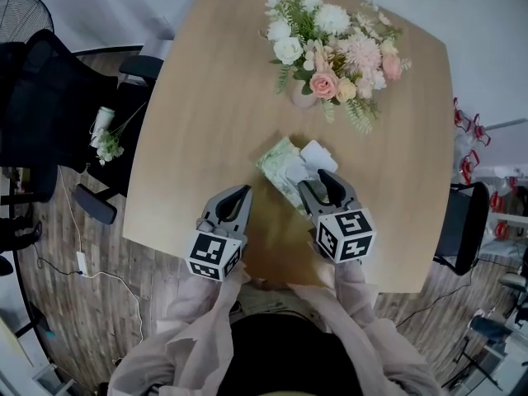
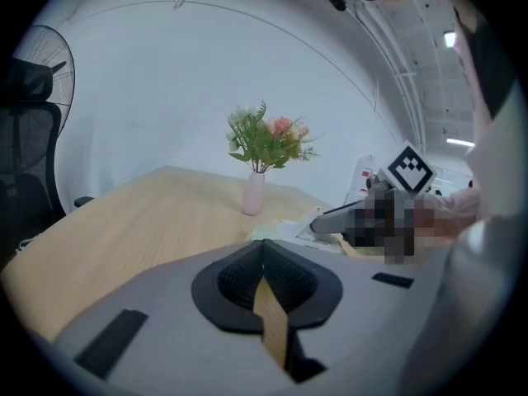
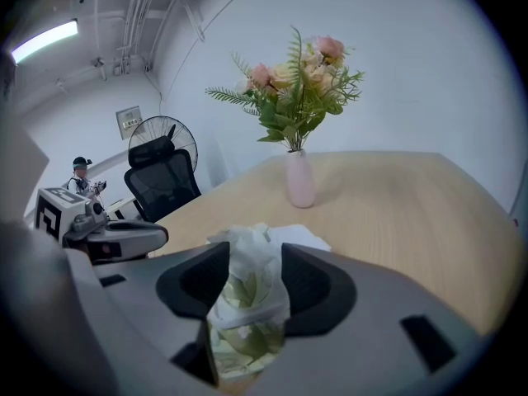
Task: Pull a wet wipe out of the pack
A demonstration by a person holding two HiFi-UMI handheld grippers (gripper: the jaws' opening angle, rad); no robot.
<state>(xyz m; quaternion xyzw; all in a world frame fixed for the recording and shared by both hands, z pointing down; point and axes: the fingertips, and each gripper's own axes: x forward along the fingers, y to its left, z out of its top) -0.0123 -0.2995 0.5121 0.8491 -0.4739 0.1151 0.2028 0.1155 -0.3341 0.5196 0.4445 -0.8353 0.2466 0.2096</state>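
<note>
Now wet wipe (image 3: 247, 258) sits pinched between the right gripper's (image 1: 321, 187) jaws.

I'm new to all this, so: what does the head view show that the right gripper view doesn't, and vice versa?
Only the head view: the floor and a cable. Only the right gripper view: a close look at the wipe between the jaws of the right gripper, and a ceiling light. Both: the left gripper, pack, flowers, fan and table.
</note>
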